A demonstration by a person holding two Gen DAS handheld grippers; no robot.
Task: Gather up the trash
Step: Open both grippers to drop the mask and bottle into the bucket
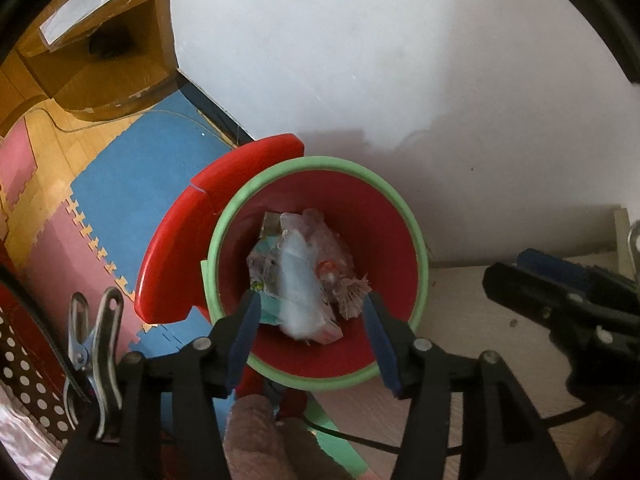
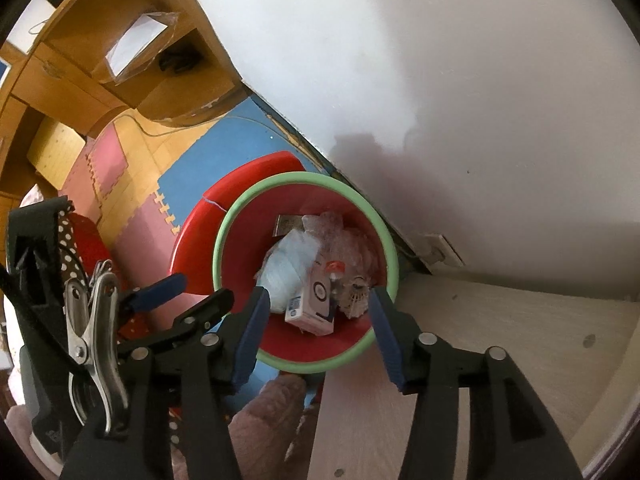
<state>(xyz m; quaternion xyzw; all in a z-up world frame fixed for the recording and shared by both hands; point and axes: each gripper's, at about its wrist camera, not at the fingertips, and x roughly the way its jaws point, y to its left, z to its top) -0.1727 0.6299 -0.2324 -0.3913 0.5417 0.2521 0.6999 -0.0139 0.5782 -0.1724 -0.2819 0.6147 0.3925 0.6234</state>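
Note:
A red bin with a green rim [image 1: 216,248] [image 2: 218,256] stands by the white wall, its red lid [image 1: 180,248] [image 2: 240,188] tipped back behind it. Inside lies trash: a pale blue wad [image 1: 298,280] [image 2: 286,268], blurred in the left wrist view, a white carton [image 2: 316,304], crumpled clear plastic [image 2: 352,248] and a feathered piece [image 1: 352,292]. My left gripper [image 1: 312,320] hangs open over the bin's mouth, nothing between its blue pads. My right gripper [image 2: 318,300] is open above the bin too, also holding nothing. Each gripper shows at the edge of the other's view.
Blue and pink foam mats [image 1: 132,184] cover the floor left of the bin. A wooden desk [image 2: 120,80] stands beyond. A pale wood surface [image 2: 500,340] lies to the right, with a wall socket [image 2: 440,248] near the bin. Dotted fabric [image 1: 24,380] is at lower left.

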